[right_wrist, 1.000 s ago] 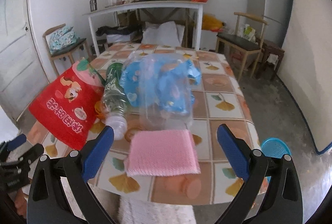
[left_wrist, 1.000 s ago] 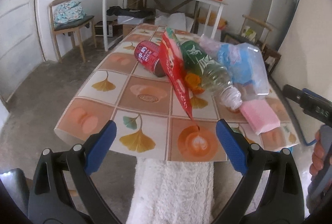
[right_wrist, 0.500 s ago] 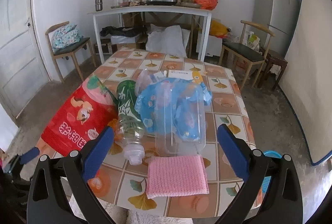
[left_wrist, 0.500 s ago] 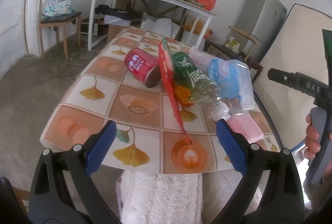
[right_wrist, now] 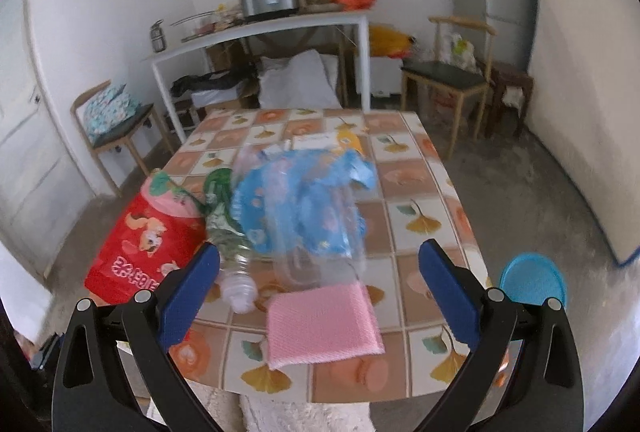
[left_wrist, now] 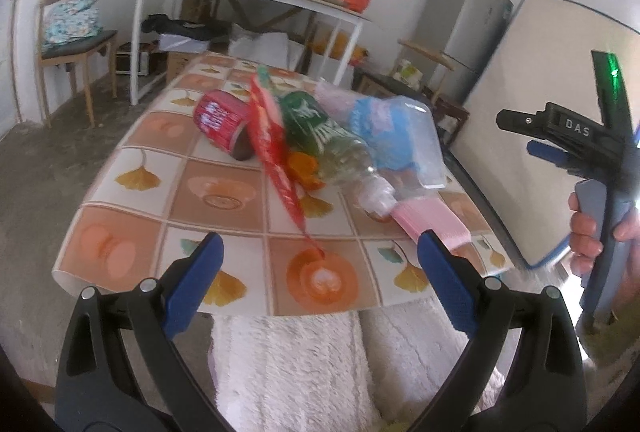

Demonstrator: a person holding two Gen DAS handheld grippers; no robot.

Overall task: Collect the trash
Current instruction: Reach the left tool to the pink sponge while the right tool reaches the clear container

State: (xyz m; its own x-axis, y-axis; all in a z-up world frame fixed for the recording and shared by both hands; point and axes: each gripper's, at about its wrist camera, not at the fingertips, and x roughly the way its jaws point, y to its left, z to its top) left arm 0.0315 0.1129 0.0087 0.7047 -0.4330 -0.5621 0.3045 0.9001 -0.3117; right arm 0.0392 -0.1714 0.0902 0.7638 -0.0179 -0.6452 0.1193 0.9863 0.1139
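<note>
Trash lies on the tiled table (left_wrist: 216, 192) (right_wrist: 420, 232): a red can (left_wrist: 218, 120), a red snack bag (left_wrist: 272, 152) (right_wrist: 148, 248), a green-labelled plastic bottle (left_wrist: 332, 148) (right_wrist: 230, 232), a blue wrapper in clear packaging (left_wrist: 396, 136) (right_wrist: 304, 208) and a pink cloth (left_wrist: 432, 220) (right_wrist: 320, 324). My left gripper (left_wrist: 320, 288) is open and empty, before the table's near edge. My right gripper (right_wrist: 320, 288) is open and empty above the pink cloth; its body shows in the left wrist view (left_wrist: 600, 160).
A blue bin (right_wrist: 534, 278) stands on the floor right of the table. A white fluffy cover (left_wrist: 288, 372) lies below the table's near edge. Chairs (right_wrist: 444, 80) (left_wrist: 68, 44), a white side table (right_wrist: 260, 32) with cookware and a fridge (left_wrist: 460, 32) stand behind.
Both grippers have pulled back and risen from the table, then the right one tilted down toward the pink cloth. The right gripper's body now shows higher in the left view. Trash has not moved.
</note>
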